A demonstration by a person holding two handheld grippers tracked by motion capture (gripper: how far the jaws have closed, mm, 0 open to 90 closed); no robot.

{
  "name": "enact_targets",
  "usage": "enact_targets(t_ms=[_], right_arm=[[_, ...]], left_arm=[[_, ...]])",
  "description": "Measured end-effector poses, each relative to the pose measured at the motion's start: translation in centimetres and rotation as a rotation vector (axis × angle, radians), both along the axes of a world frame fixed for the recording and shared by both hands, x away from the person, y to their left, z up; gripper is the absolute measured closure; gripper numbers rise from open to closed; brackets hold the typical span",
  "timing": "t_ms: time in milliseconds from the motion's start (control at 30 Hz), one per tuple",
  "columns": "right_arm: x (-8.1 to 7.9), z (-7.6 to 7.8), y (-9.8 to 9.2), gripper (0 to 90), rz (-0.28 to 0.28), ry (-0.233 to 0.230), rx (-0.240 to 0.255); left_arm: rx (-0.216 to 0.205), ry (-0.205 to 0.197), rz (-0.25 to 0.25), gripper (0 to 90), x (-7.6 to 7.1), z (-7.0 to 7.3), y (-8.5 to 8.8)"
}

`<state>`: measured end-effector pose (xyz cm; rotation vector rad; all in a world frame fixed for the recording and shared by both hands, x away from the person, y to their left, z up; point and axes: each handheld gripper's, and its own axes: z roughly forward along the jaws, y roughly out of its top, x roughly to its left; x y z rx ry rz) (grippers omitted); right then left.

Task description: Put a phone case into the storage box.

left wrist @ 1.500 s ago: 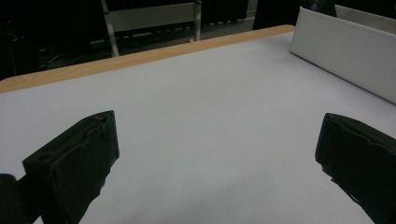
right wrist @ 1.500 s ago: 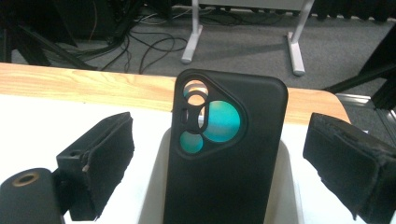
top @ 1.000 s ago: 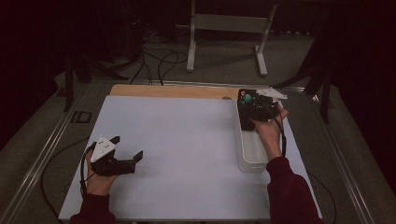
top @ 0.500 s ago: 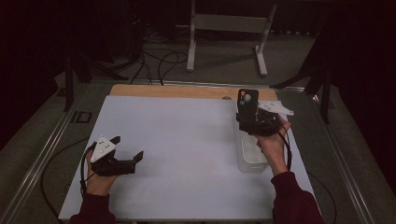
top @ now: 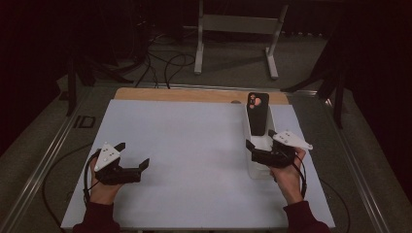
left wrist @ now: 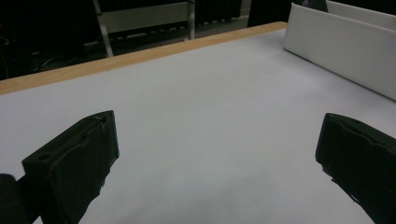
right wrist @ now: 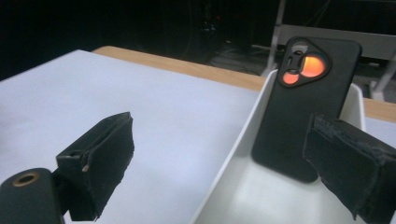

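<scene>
High view: black phone case stood upright in white bin; L gripper & R gripper both gaped wide, held 0.

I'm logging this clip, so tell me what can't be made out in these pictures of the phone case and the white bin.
- Phone case: its lower right corner is hidden by a jaw in the right gripper view.
- White bin: its near end is covered by the right gripper in the high view.
- White bin in the left gripper view: cut off by the right edge.
- Left gripper: the hand hides its grip in the high view.
</scene>
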<state>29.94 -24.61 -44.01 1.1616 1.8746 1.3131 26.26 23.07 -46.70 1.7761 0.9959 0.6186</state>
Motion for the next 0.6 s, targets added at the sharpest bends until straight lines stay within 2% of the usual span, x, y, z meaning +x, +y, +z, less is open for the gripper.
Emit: enact_targets(t_ms=[67, 167, 233, 600], right_arm=[[-0.8, -0.3, -0.2, 8.3, 0.009, -0.006, 0.024], [-1.8, -0.8, -0.4, 8.3, 0.02, -0.023, 0.022], [-2.4, -1.1, -0.7, 8.3, 0.023, -0.024, 0.04], [-4.2, -2.7, -1.5, 8.3, 0.033, -0.054, 0.039]], left_arm=[[-0.003, -0.006, -0.002, 0.0, -0.1, 0.0, 0.1], [-0.001, -0.013, -0.008, 0.0, -0.2, -0.1, 0.1], [0.001, -0.014, -0.012, 0.0, -0.2, -0.2, 0.1], [0.0, -0.024, -0.012, 0.0, -0.5, -0.5, 0.3]])
